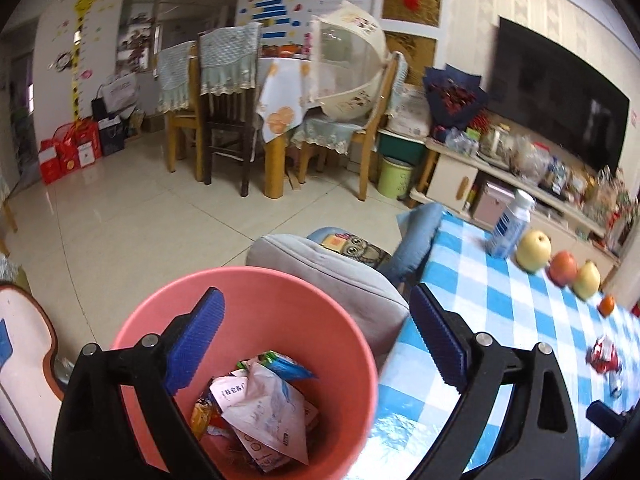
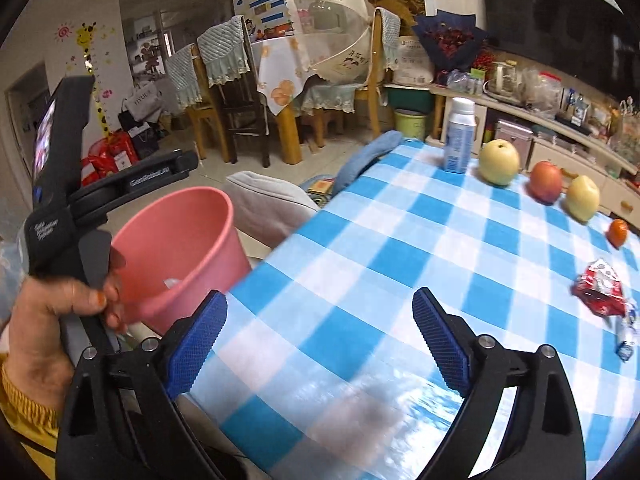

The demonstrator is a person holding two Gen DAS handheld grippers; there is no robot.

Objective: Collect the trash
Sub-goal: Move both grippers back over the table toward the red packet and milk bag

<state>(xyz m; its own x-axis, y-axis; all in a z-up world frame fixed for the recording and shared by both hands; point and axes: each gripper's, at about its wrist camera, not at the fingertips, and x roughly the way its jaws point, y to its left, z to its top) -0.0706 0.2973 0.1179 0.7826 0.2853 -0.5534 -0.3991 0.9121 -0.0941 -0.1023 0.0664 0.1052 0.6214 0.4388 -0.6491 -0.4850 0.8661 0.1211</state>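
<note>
Left gripper (image 1: 316,340) hanging wide open, gripping nothing, over pink bin (image 1: 248,364) holding wrappers (image 1: 264,404) beside checkered table (image 1: 500,320). Right gripper (image 2: 320,340) gaping empty over table (image 2: 360,280), red wrapper (image 2: 600,288) lying right, near orange (image 2: 618,233).

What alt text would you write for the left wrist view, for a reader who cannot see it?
The open left gripper hangs over a round pink plastic bin holding crumpled wrappers. Beside the bin, a blue-and-white checked tablecloth carries a white bottle, fruit and a crumpled red wrapper.
</note>
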